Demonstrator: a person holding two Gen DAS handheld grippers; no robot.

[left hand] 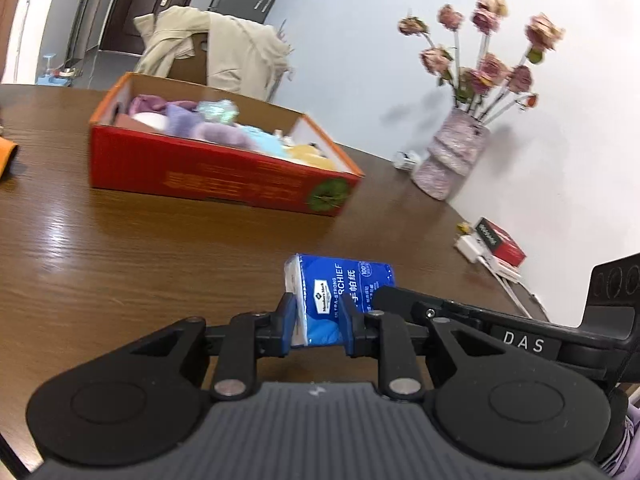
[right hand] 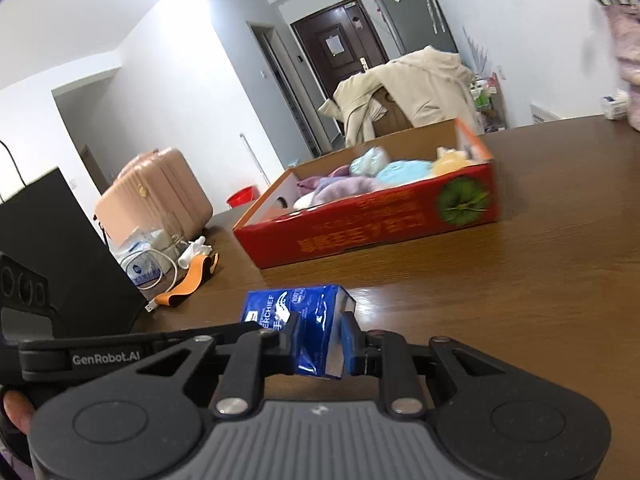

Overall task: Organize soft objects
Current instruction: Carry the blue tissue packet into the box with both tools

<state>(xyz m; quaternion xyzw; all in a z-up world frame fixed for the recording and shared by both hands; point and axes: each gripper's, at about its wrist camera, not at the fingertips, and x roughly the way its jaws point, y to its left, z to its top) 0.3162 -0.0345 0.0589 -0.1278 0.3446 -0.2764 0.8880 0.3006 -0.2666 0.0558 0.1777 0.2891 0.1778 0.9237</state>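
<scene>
A blue tissue pack (left hand: 340,292) is pinched at one end by my left gripper (left hand: 318,309), which is shut on it over the brown table (left hand: 140,264). My right gripper (right hand: 321,330) is shut on the same pack (right hand: 304,308) from the other side. The right gripper's black body (left hand: 520,338) reaches in from the right in the left wrist view. The left gripper's body (right hand: 104,356) shows at the left in the right wrist view. Beyond the pack stands an open red cardboard box (left hand: 224,172) (right hand: 380,228) holding purple, light blue and yellow soft things (left hand: 224,128) (right hand: 400,172).
A vase of dried roses (left hand: 452,152) stands by the wall, near a small red and black box (left hand: 500,244). An orange strap (right hand: 188,284), a white cable and a black case (right hand: 60,248) lie at the table's left. A coat-draped chair (left hand: 216,52) stands behind the box.
</scene>
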